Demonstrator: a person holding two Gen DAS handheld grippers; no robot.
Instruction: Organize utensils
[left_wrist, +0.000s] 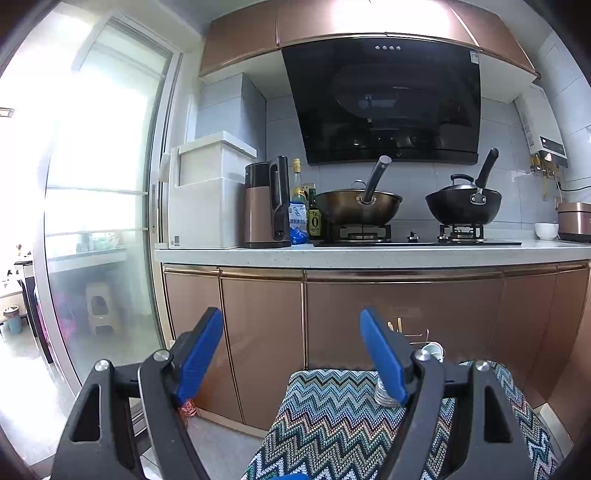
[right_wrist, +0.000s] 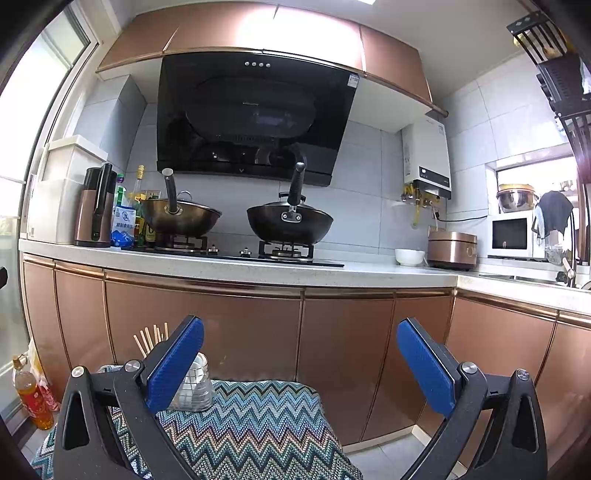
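Left hand-held gripper (left_wrist: 291, 334) and right hand-held gripper (right_wrist: 300, 343) wide open, empty; chopsticks (right_wrist: 151, 338) upright in holder (right_wrist: 195, 387) on zigzag cloth (right_wrist: 258, 424); sorting progress unclear.

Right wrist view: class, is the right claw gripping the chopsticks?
No. The right claw is open and empty, while the chopsticks stand in the holder beside it.

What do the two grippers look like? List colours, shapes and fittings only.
Both match. The left gripper and the right gripper each have black angular arms with triangular cut-outs, round silver bolts at the joints, and flat blue textured pads lining the jaws. No cables, markings or sleeves show.
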